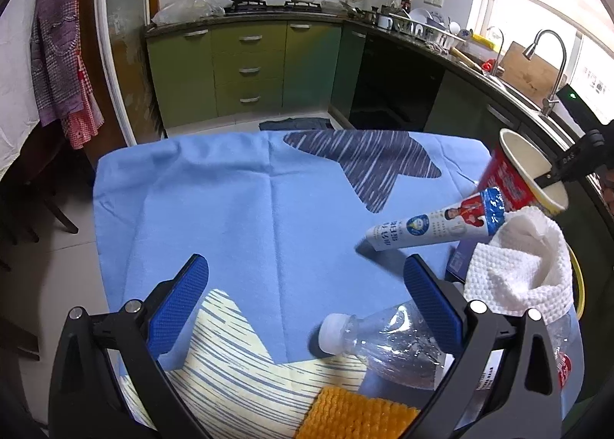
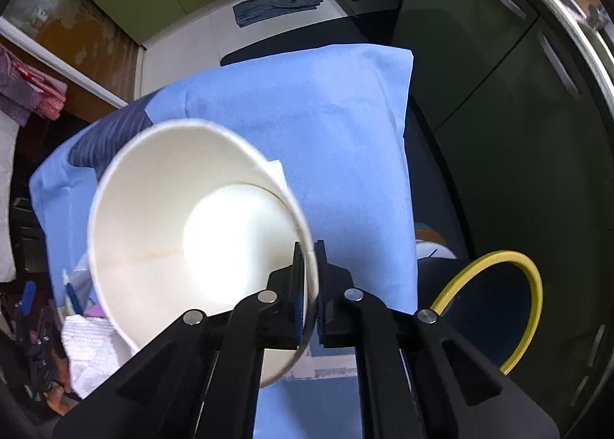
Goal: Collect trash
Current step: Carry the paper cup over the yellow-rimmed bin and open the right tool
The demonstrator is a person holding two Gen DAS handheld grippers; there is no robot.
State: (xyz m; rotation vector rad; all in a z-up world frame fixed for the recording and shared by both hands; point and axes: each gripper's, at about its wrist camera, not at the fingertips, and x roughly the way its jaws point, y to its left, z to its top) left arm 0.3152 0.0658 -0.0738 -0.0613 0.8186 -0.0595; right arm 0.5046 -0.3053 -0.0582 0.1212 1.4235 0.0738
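Note:
My right gripper (image 2: 309,278) is shut on the rim of a white-lined paper cup (image 2: 199,231), held tilted above the blue cloth; the left wrist view shows the cup's red outside (image 1: 514,178) and the right fingers (image 1: 552,176) pinching its rim. My left gripper (image 1: 307,285) is open and empty above the cloth. An empty clear plastic bottle (image 1: 387,339) with a white cap lies by its right finger. A toothpaste tube (image 1: 433,226) and a crumpled white paper towel (image 1: 518,262) lie at the right.
The blue cloth (image 1: 230,208) covers the table. An orange knit pad (image 1: 353,416) lies at the near edge. A yellow-rimmed dark bin (image 2: 495,297) stands on the floor beside the table's right edge. Kitchen cabinets and a sink counter stand behind.

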